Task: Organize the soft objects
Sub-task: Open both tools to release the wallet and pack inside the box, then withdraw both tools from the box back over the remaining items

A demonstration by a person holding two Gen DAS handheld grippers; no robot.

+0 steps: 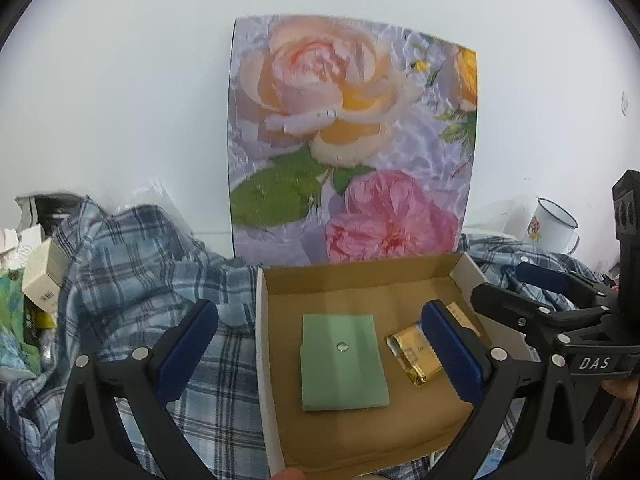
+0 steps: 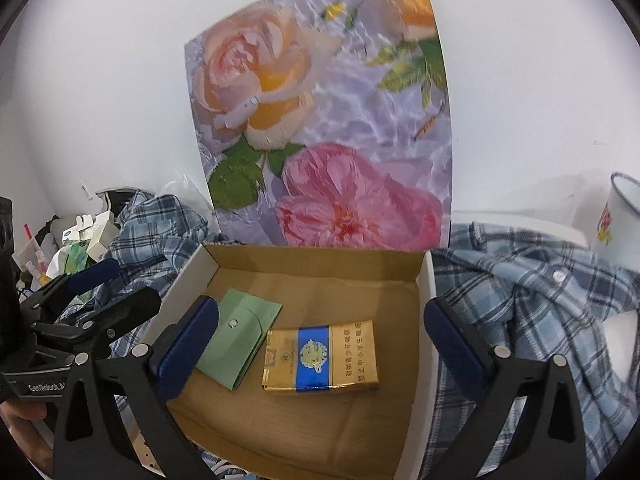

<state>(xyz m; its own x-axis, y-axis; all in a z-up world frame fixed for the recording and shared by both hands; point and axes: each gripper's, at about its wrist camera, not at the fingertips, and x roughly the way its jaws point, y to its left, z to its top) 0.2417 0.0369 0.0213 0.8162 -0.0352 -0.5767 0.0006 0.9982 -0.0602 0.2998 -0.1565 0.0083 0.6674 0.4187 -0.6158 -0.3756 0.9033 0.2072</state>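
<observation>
Cardboard box [image 2: 425,276], open-topped, on a blue plaid shirt [image 2: 532,292] before a floral panel [image 2: 320,120]; contents: one green snap pouch [image 2: 236,340] lying flat on the box floor, one gold-and-blue pack [image 2: 320,356] just beside it. Left gripper [image 1: 320,356] and right gripper [image 2: 320,360] both above the box, jaws spread wide, nothing between them. Enamel mug [image 1: 554,226] beyond the box's right side.

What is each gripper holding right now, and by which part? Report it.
Nothing is held. The left gripper and right gripper both stand open above the cardboard box; the green pouch and gold packet lie untouched inside.
</observation>
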